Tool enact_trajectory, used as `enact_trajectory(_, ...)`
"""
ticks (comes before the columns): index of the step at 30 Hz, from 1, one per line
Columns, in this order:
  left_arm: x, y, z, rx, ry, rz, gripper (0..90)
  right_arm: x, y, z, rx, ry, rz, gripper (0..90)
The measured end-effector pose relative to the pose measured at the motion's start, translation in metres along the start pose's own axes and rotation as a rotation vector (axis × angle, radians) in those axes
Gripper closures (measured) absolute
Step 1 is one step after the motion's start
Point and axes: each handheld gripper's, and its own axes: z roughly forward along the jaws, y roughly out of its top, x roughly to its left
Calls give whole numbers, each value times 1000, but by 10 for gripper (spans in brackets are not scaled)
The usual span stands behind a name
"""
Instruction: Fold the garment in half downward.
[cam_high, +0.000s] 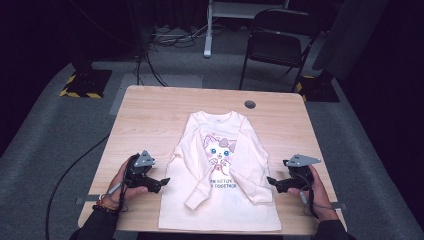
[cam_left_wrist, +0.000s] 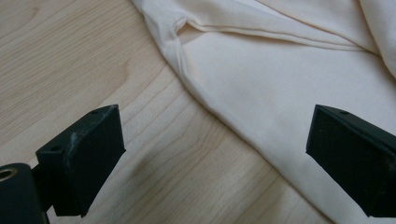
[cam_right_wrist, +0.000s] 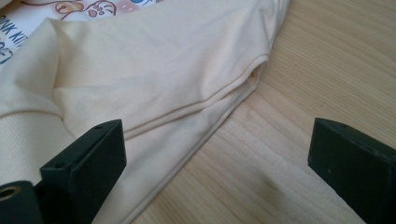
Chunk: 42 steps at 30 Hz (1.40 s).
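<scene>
High view: a cream long-sleeved shirt (cam_high: 220, 175) lies flat, front up, in the middle of the desk (cam_high: 150, 115), collar toward 12 o'clock, hem at the near edge, both sleeves folded in across the chest.
Shirt, handling: judged light, soft and limp; it will sag and drag rather than lift as one piece, and a thin edge may slip from a shallow bite.
Shirt, hold: side seams near the hem look best, one at 9 o'clock, one at 3 o'clock.
Left claw (cam_high: 162, 182): spread wide, holding nothing, on the desk at 9 o'clock of the shirt, just beside its edge.
Left gripper view: jaws straddle the side seam (cam_left_wrist: 219, 119), not touching it.
Right claw (cam_high: 272, 182): spread wide, empty, at 3 o'clock.
Right gripper view: the side edge (cam_right_wrist: 219, 121) runs between the jaws.
</scene>
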Motion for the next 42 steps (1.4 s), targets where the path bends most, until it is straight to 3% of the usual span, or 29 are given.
enact_trajectory(17, 3, 18, 27, 38, -28, 8, 44, -2, 17, 25, 26, 10, -2, 55)
enact_trajectory(30, 2, 30, 43, 57, -48, -5, 40, -3, 36, 50, 93, 12, 18, 61)
enact_trajectory(34, 7, 36, 48, 60, -47, -17, 38, -10, 40, 61, 96, 15, 77, 68)
enact_trajectory(36, 11, 39, 51, 53, -56, -32, 38, -12, 44, 66, 106, -11, 73, 65)
enact_trajectory(42, 20, 54, 63, 75, -64, -39, 36, -20, 56, 78, 105, -3, 82, 66)
